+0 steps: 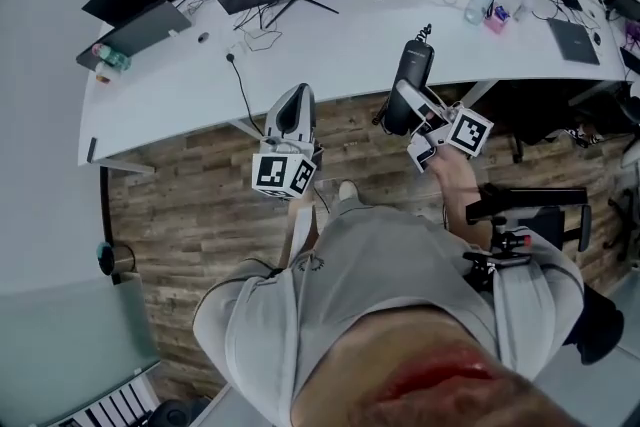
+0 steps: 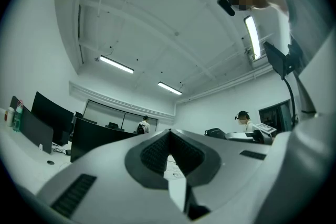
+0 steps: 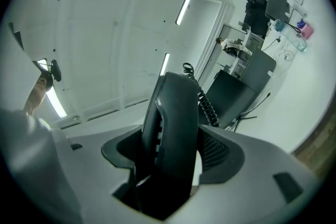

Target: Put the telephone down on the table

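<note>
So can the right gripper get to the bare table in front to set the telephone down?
Probably yes: the right gripper, shut on the telephone, hangs by the near edge of the table, with bare top just ahead.

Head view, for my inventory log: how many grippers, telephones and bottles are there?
Grippers: 2, left gripper, right gripper
Telephones: 1, telephone held in the right gripper
Bottles: 2, clear bottle, green bottle
Total: 5
</note>
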A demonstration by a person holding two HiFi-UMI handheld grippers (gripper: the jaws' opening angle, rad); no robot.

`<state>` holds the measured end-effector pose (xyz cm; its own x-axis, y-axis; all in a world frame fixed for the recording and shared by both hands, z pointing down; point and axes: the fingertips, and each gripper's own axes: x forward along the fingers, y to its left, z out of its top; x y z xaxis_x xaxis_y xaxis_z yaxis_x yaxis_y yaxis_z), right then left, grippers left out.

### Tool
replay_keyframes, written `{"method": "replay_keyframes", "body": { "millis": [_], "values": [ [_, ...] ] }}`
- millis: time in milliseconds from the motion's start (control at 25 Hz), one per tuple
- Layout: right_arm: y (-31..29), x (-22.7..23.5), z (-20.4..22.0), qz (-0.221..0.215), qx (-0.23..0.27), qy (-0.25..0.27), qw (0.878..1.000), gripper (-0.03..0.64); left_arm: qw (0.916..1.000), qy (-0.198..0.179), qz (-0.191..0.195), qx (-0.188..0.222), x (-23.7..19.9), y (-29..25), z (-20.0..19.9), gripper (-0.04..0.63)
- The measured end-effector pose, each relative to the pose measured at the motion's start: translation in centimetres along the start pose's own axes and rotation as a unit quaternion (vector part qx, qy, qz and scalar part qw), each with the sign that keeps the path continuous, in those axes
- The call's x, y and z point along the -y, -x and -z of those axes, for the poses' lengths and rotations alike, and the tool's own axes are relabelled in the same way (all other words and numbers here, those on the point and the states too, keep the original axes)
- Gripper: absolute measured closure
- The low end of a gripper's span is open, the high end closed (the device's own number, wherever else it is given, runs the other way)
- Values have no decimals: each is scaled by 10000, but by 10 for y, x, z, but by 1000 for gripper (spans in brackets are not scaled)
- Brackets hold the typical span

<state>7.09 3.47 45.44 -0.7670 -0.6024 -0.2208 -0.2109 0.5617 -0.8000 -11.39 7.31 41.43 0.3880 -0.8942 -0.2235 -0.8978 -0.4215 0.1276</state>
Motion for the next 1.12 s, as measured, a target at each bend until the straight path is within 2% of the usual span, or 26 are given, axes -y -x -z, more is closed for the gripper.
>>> {"method": "replay_keyframes", "body": {
  "millis": [280, 520, 800, 920, 1120],
  "values": [
    [-37, 4, -8, 129, 206, 178, 9995, 304, 9987, 213, 449, 73, -37, -39, 5, 586],
    [-58, 9, -7, 197, 554, 250, 9980, 304, 9941, 467, 978, -30, -53, -61, 30, 586],
    [-72, 29, 2, 517, 481, 256, 9972, 304, 9874, 689, 1412, -204, -58, -80, 52, 586],
    [-87, 34, 0, 371, 477, 181, 9980, 304, 9881, 707, 1320, -344, -70, -85, 64, 586],
    [-117, 51, -8, 92, 263, 68, 9996, 304, 9925, 585, 1026, -309, -92, -97, 59, 586]
  ]
}}
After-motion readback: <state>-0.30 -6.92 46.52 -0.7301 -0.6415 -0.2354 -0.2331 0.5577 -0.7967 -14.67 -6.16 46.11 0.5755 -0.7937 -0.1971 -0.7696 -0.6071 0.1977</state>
